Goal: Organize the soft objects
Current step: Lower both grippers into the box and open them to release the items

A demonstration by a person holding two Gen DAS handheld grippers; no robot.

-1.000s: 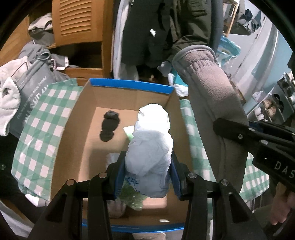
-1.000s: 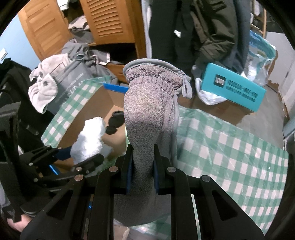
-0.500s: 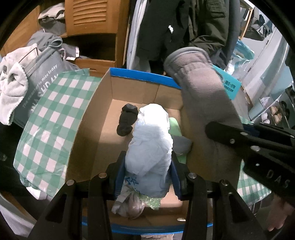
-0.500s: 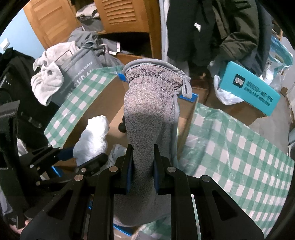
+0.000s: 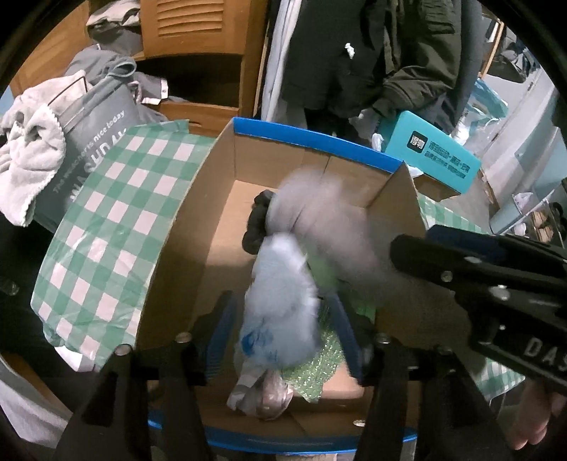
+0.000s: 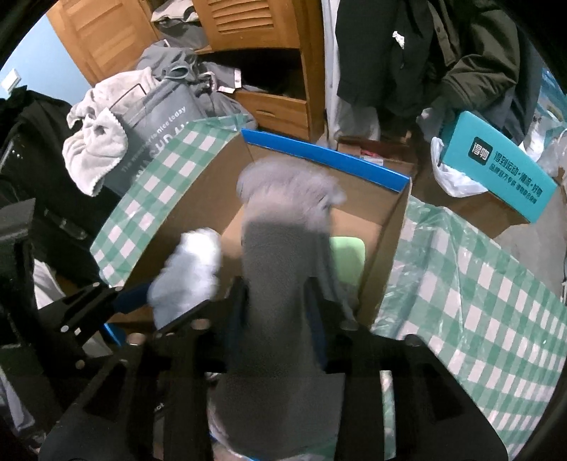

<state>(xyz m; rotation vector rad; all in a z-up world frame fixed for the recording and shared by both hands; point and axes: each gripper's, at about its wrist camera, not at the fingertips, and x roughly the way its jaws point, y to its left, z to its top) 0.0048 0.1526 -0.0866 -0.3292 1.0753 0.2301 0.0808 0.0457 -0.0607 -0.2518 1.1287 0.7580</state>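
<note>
Over an open cardboard box (image 5: 312, 142) with a blue rim, my left gripper (image 5: 285, 322) has its jaws opening. The white and pale blue soft bundle (image 5: 280, 301) is blurred between the blue pads (image 5: 225, 319), with a gap on each side. My right gripper (image 6: 276, 308) also has its jaws opening, and the long grey fleece piece (image 6: 280, 255) between them is blurred and sagging into the box (image 6: 319, 156). A black sock (image 5: 257, 227) and green items (image 5: 319, 368) lie inside the box.
The box stands on a green checked tablecloth (image 5: 106, 230). To the left are a grey tote bag (image 5: 92, 142) and a white towel (image 5: 28, 166). A teal box (image 5: 436, 156), dark hanging jackets (image 5: 354, 53) and a wooden cabinet (image 6: 255, 21) stand behind.
Both pairs of jaws have spread apart. The white bundle and the grey fleece piece, firmly gripped before, now blur and slip down toward the box. Both grippers came lower over the box.
</note>
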